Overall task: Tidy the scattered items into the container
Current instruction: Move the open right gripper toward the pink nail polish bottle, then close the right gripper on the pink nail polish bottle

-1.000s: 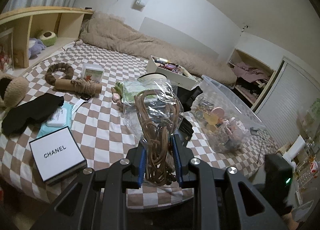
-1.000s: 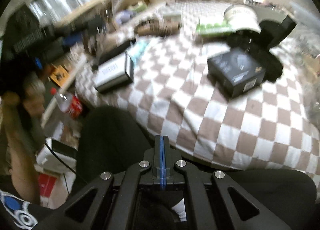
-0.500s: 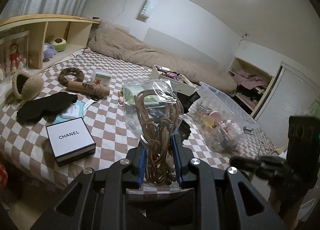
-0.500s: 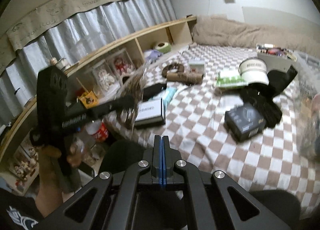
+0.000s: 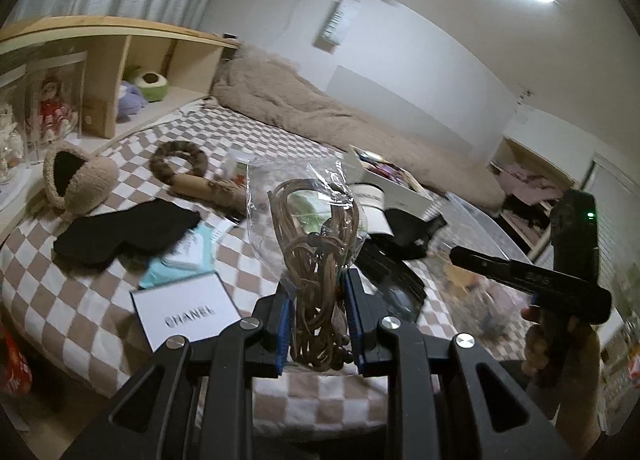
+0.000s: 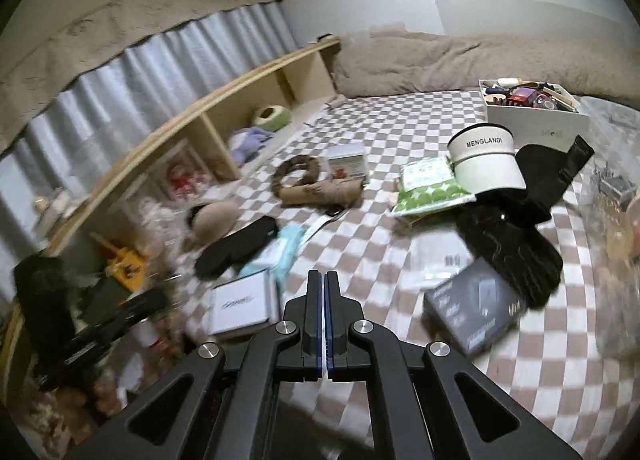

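Observation:
My left gripper (image 5: 318,292) is shut on a clear plastic bag of coiled brown cord (image 5: 312,227), held up above the near edge of the checkered bed (image 5: 80,312). My right gripper (image 6: 322,300) is shut and empty, above the bed's near edge; it also shows at the right of the left wrist view (image 5: 472,254). A clear plastic bin (image 5: 476,236) with small items sits on the bed at the right. Scattered on the bed: a white Chanel box (image 5: 184,312), black eye mask (image 5: 124,230), white cap (image 6: 486,159), green packet (image 6: 430,187), black box (image 6: 474,306).
A white box of small items (image 6: 532,111) stands at the back. A fluffy beige slipper (image 5: 74,177), brown scrunchie (image 5: 178,163), black glove (image 6: 508,252) and teal pack (image 5: 180,264) lie on the bed. A wooden shelf (image 6: 224,99) runs along the left. A beige duvet (image 6: 440,59) lies behind.
Both grippers have lifted and tilted up. The right gripper has swung up from pointing at the floor to facing the bed. The left still holds the bag.

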Action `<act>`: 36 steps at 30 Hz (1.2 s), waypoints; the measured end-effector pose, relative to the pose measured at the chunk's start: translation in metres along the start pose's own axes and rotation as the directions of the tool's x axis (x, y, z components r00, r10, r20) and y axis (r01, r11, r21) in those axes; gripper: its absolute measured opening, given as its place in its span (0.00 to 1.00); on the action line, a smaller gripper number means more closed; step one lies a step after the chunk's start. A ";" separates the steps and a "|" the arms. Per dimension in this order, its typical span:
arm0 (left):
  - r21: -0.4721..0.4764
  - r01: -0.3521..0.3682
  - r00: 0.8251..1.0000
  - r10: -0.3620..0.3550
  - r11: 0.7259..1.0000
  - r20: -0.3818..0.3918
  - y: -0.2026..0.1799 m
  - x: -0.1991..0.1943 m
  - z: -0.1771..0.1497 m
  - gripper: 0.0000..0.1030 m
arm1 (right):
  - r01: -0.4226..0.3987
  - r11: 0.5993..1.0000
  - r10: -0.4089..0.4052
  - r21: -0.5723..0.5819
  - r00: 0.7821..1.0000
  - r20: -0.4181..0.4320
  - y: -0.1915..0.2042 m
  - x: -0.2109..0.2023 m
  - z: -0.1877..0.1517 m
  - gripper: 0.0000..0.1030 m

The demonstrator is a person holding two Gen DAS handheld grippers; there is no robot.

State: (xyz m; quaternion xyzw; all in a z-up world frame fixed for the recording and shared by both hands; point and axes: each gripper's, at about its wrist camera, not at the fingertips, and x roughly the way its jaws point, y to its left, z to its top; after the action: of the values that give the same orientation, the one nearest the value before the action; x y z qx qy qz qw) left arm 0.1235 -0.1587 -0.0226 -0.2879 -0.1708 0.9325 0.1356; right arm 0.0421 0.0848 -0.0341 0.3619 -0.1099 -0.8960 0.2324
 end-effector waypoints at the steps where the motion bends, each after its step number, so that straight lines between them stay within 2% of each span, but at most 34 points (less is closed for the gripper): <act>1: -0.009 -0.012 1.000 0.012 1.000 0.002 0.004 0.006 0.002 0.23 | 0.009 1.000 -0.009 0.002 1.000 -0.008 -0.003 0.013 0.006 0.05; 3: -0.027 -0.029 1.000 0.029 0.999 -0.001 0.010 0.022 0.006 0.23 | 0.036 0.999 -0.036 0.006 0.999 -0.038 -0.009 0.039 0.015 0.45; 4: -0.033 -0.031 0.999 0.031 0.999 -0.007 0.012 0.032 0.007 0.23 | 0.051 0.999 -0.051 0.006 0.997 -0.049 -0.012 0.051 0.018 0.87; 5: -0.037 -0.035 0.999 0.035 0.999 -0.012 0.012 0.042 0.009 0.23 | 0.059 0.998 -0.059 0.004 0.997 -0.050 -0.015 0.062 0.021 0.97; 8: -0.017 -0.086 0.996 0.086 0.996 -0.012 0.007 0.070 0.015 0.23 | 0.060 0.998 -0.060 0.002 0.996 -0.071 -0.023 0.087 0.028 0.97; 11: -0.002 -0.137 0.991 0.137 0.991 -0.001 0.004 0.097 0.021 0.23 | 0.000 0.998 0.006 0.061 0.996 -0.086 -0.038 0.107 0.037 0.97; 15: -0.080 -0.127 0.992 0.126 0.989 -0.011 0.017 0.128 0.027 0.23 | -0.115 0.975 0.132 0.188 0.988 -0.081 -0.059 0.132 0.058 0.97; 20: -0.159 -0.147 0.988 0.152 0.976 0.021 0.030 0.157 0.016 0.23 | -0.178 0.951 0.208 0.252 0.973 -0.098 -0.068 0.179 0.086 0.97; 24: -0.159 -0.159 0.987 0.157 0.974 -0.026 0.033 0.180 -0.003 0.23 | -0.166 0.948 0.220 0.273 0.958 -0.183 -0.067 0.231 0.092 0.97; 27: -0.136 -0.146 0.989 0.139 0.980 -0.057 0.030 0.186 -0.012 0.23 | -0.133 0.955 0.197 0.264 0.952 -0.234 -0.068 0.261 0.090 0.97; 32: -0.094 -0.146 0.988 0.141 0.985 -0.058 0.024 0.186 -0.020 0.23 | -0.070 0.955 0.159 0.287 0.941 -0.299 -0.084 0.305 0.082 0.97; 34: -0.092 -0.142 0.989 0.137 0.986 -0.056 0.024 0.185 -0.021 0.23 | -0.024 0.954 0.114 0.299 0.950 -0.289 -0.096 0.311 0.083 0.97; 36: -0.098 -0.136 0.990 0.131 0.986 -0.057 0.027 0.186 -0.021 0.23 | 0.021 0.955 0.053 0.295 0.969 -0.242 -0.108 0.307 0.089 0.96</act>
State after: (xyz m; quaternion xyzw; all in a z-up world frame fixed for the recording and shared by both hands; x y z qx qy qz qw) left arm -0.0165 -0.1124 -0.1411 -0.3285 -0.1947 0.9221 0.0622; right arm -0.2492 0.0287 -0.1933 0.5006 -0.2155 -0.8154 0.1951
